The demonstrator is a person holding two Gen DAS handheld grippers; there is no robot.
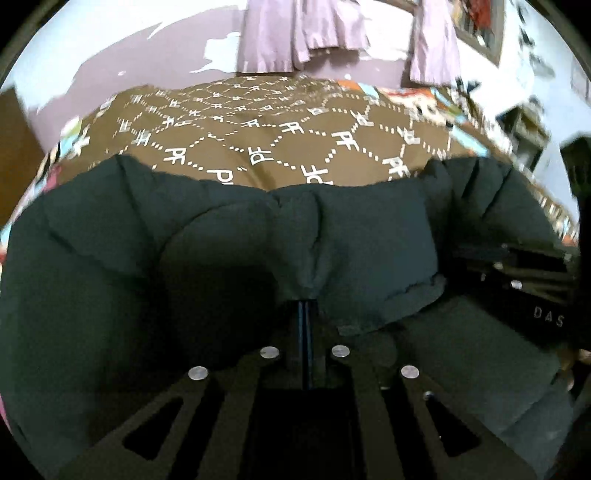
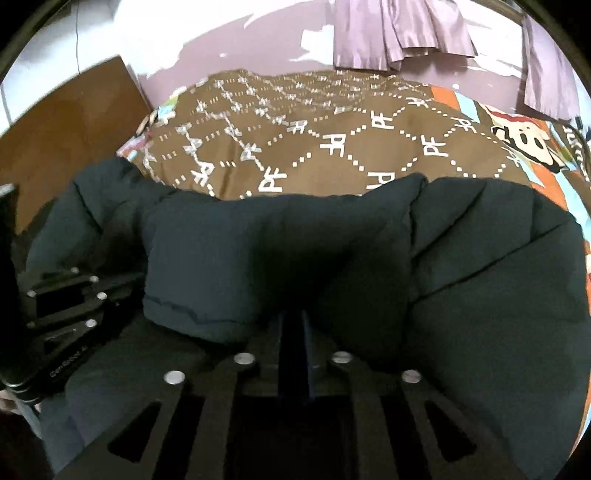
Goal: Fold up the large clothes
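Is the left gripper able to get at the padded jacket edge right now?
Yes, it appears so. The left gripper is already shut on a fold of the dark padded jacket, with nothing between them. The right gripper sits alongside, at the same edge.

Both wrist views looking steeply down, close over the dark puffy jacket [image 1: 221, 240] [image 2: 480, 258] — sharing the brown patterned bedspread [image 1: 277, 129] [image 2: 332, 155] and purple curtains [image 1: 295, 33] [image 2: 399, 33] beyond.

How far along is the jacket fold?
Done: the dark puffer jacket is already doubled over on the brown quilt. In hand: the left gripper pinches its folded edge; the right gripper is at the fabric too. Left: lay it flat and finish folding.
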